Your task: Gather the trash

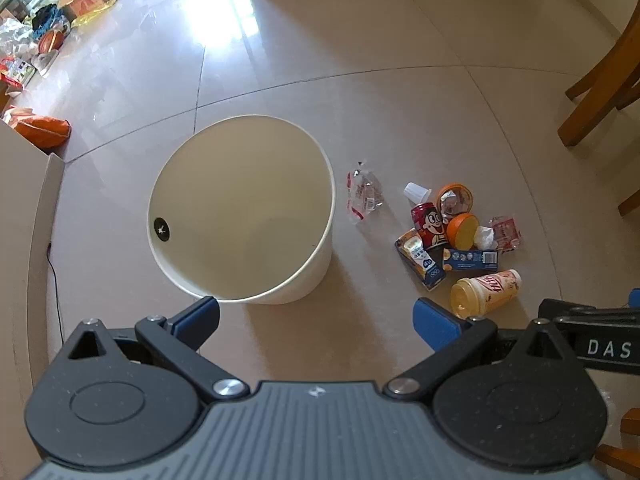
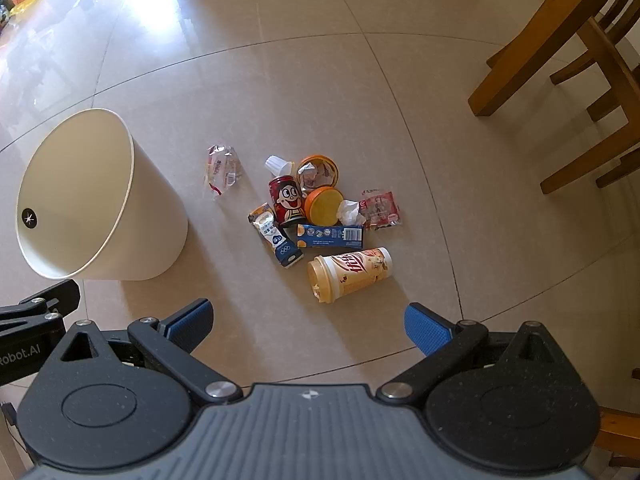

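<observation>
Nothing collected yet: both grippers hang open above the floor, the bin empty and the litter untouched.

Furthest left, the white bin (image 1: 240, 216) stands on the tiled floor (image 1: 400, 112) with nothing visible inside; the left gripper (image 1: 316, 320) hovers near its rim, jaws spread wide and empty. Just right of the bin lies a clear wrapper (image 2: 222, 170), then the litter pile: a red can (image 2: 286, 200), a blue carton (image 2: 330, 237), an orange lid (image 2: 324, 206) and a paper cup (image 2: 348, 274) on its side. The right gripper (image 2: 308, 324), also wide open and empty, faces that cup. Next, I judge, it should drop over the cup, close across its body and carry it left to the bin.
</observation>
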`<state>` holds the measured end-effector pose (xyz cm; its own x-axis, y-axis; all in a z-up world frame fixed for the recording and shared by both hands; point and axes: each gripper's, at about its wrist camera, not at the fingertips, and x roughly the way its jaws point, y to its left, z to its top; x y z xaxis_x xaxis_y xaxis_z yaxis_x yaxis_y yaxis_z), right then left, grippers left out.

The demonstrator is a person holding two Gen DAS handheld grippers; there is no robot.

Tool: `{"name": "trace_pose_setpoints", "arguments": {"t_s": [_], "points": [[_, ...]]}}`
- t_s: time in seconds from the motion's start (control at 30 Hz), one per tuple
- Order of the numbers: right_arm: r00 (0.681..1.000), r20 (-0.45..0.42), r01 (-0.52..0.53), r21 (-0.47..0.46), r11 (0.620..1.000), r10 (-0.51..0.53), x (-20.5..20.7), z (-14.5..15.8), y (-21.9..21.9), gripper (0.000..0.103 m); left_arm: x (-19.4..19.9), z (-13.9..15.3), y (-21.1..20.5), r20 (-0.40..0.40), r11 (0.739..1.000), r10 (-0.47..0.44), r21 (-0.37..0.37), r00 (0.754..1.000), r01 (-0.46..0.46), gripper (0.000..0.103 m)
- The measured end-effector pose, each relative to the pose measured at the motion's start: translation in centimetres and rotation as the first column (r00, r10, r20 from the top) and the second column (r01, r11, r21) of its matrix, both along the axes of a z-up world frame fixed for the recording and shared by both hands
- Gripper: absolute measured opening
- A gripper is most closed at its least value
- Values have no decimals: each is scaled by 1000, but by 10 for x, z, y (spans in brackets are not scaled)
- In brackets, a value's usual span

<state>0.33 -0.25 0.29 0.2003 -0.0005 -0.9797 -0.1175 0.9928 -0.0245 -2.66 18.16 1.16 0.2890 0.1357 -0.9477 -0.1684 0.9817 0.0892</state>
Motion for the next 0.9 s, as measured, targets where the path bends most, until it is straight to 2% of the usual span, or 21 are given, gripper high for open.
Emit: {"name": "trace_pose_setpoints", "arguments": {"t_s": [0.57,0.77,0.9], "points": [[1000,-8,-3,2,1000,3,2,-2,-1,103,4,-3,-6,13,998,-17,59,1000,16,102],[1000,-8,-4,2,1000,4,2,-3,-1,103,5,-5,0,27,1000,8,18,1000,-9,102],[1000,-10,-4,4,1000,4,2,-3,-2,103,6,-7,-1,41,999,2,38,999,-3,102]]}}
